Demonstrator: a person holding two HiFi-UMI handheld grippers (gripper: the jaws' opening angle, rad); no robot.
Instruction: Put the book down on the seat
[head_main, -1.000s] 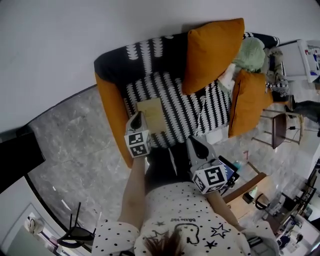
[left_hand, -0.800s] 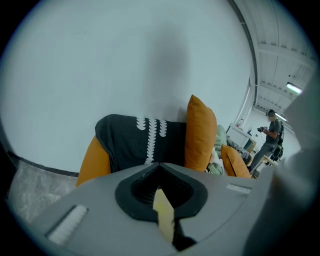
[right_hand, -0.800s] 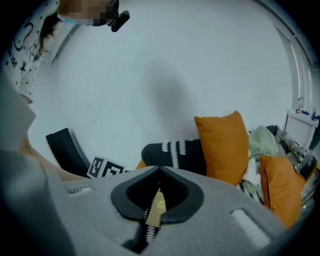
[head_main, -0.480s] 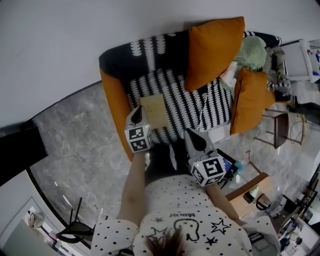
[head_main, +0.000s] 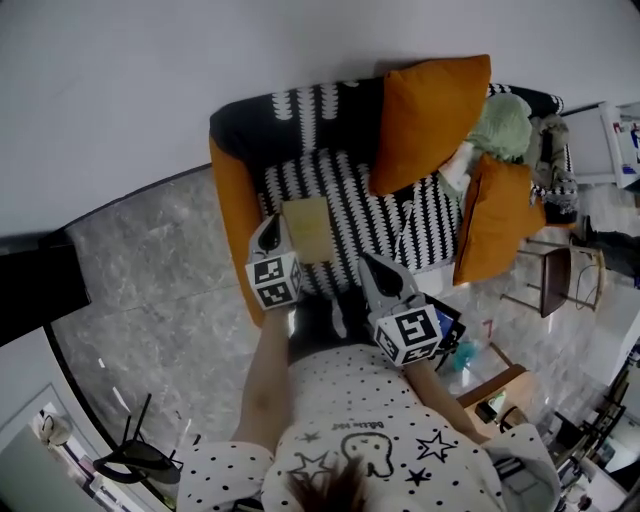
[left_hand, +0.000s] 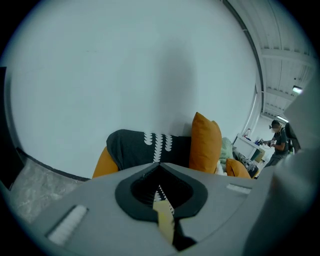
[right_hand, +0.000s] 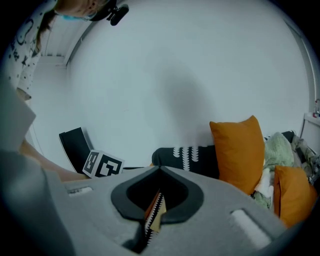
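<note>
Left claw (left_hand: 160, 166) first: jaws pinched right together, nothing in them. Down the hairline between them its own view gives only a sliver of pale yellow and a scrap of zigzag fabric. Right claw (right_hand: 160, 170), same story: jaws closed on each other and empty, with a thin strip of pattern and tan showing beyond.

Now the head view gives what neither claw camera can: the thin tan rectangular book (head_main: 307, 229), whole, lying flat on the black-and-white patterned seat (head_main: 370, 215). It sits toward the left end, near the orange sofa arm (head_main: 232, 215). The left claw's tip is just beside the book's left edge; touching or not, I can't tell from here. The right claw hangs near the seat's front edge, apart from the book and off to its right.

Further out, a big orange cushion (head_main: 430, 120) stands against the sofa back. A second orange cushion (head_main: 495, 215) props up at the right end, with a pale green soft bundle (head_main: 500, 125) between them.

The right gripper view picks up the left claw's black-and-white marker cube (right_hand: 102, 165) and a black panel (right_hand: 75, 145) leaning on the wall. The left gripper view catches a person standing far off (left_hand: 278, 140) at its right edge. Only the head view shows the grey marbled floor (head_main: 160, 270) around the sofa.
</note>
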